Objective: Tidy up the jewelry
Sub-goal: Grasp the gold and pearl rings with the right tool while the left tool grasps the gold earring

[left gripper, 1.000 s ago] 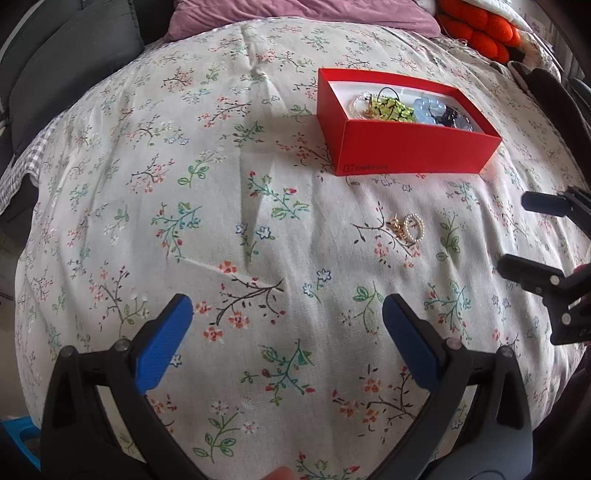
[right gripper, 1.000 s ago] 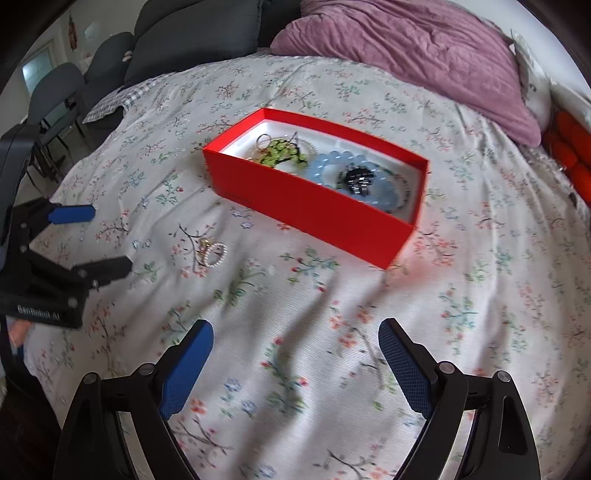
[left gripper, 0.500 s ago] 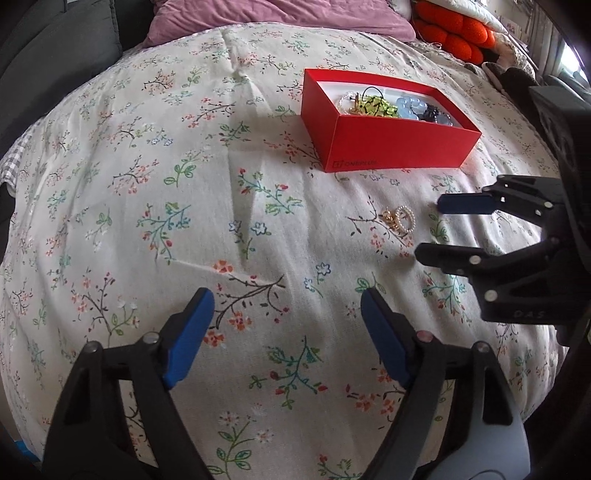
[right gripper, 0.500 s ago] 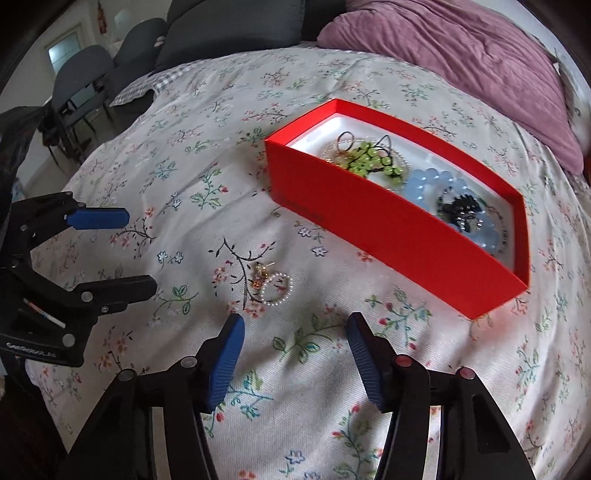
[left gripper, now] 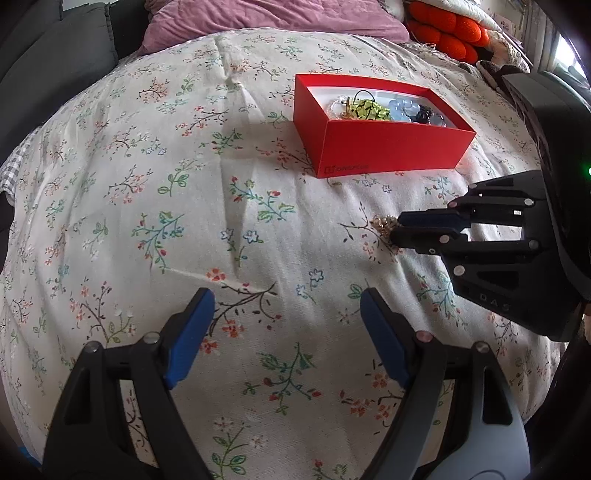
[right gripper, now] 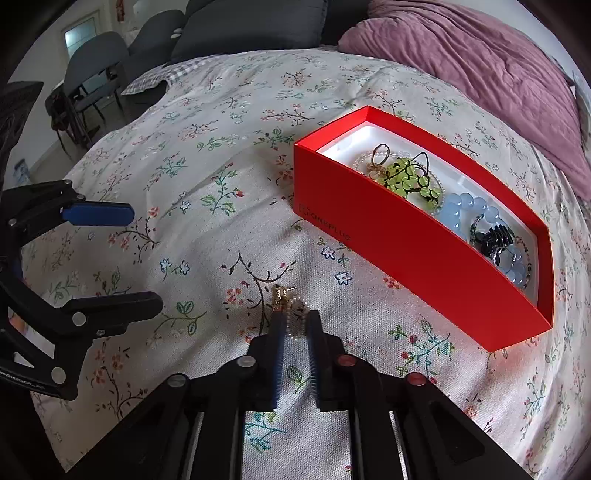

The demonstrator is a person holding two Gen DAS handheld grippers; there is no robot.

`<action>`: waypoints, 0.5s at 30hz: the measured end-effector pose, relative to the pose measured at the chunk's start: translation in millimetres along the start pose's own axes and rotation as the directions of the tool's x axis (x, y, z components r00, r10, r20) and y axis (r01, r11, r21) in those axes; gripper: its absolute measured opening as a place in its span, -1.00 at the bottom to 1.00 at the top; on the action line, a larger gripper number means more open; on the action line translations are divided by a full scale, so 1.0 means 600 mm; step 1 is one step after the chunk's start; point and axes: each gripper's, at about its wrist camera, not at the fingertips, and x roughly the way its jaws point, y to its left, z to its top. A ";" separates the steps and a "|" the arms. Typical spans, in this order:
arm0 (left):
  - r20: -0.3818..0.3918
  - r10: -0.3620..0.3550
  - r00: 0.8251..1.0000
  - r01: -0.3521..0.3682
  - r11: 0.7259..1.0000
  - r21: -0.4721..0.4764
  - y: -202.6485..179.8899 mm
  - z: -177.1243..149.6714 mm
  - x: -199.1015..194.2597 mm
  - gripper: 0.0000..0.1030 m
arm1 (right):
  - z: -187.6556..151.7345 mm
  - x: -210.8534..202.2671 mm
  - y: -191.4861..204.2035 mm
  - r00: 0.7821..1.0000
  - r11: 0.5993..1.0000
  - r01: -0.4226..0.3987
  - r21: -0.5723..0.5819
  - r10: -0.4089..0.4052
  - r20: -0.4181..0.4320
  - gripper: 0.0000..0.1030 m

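Observation:
A small earring [right gripper: 280, 297], a gold charm with a loop of tiny pearls, lies on the floral bedcover [right gripper: 207, 177] in front of a red box [right gripper: 406, 251]. My right gripper [right gripper: 296, 315] is closing on it; the pearl loop sits pinched between the blue pads. In the left wrist view the same gripper [left gripper: 396, 229] reaches in from the right, and the gold charm [left gripper: 384, 223] pokes out at its tips. The red box [left gripper: 388, 151] holds green beads [right gripper: 410, 181], a pale blue bracelet [right gripper: 461, 210] and a black piece [right gripper: 493, 236]. My left gripper [left gripper: 287, 299] hovers open over bare cloth, left of the earring.
A purple pillow [right gripper: 480, 62] lies behind the box. Orange cushions [left gripper: 443, 33] are at the far right of the bed. Dark grey cushions [left gripper: 55, 55] line the far left, and grey chairs [right gripper: 96, 74] stand beyond the bed's edge.
My right gripper has come down and forward to the earring, and its jaws have gone from wide apart to nearly together around the pearl loop. The left gripper's jaws narrowed a little.

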 end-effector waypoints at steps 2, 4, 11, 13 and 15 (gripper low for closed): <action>0.002 -0.005 1.000 0.005 1.000 0.009 -0.005 0.001 0.001 0.49 | 0.000 -0.002 -0.004 1.000 1.000 -0.005 0.011 0.005 -0.002 -0.90; 0.003 -0.009 1.000 0.009 1.000 0.020 -0.012 0.003 0.002 0.42 | -0.001 -0.004 -0.008 1.000 1.000 0.006 0.016 -0.006 -0.004 -0.94; 0.012 -0.063 0.998 0.063 0.996 0.057 -0.044 0.014 0.008 -0.02 | -0.016 -0.018 -0.034 0.999 0.998 0.034 0.045 -0.034 -0.004 -0.95; 0.009 -0.096 0.995 0.096 0.994 0.056 -0.053 0.019 0.012 -0.16 | -0.018 -0.023 -0.041 0.999 0.998 0.040 0.056 -0.040 -0.005 -0.95; 0.006 -0.123 0.992 0.122 0.991 0.058 -0.063 0.023 0.016 -0.24 | -0.019 -0.028 -0.046 0.999 0.997 0.040 0.064 -0.040 -0.001 -0.95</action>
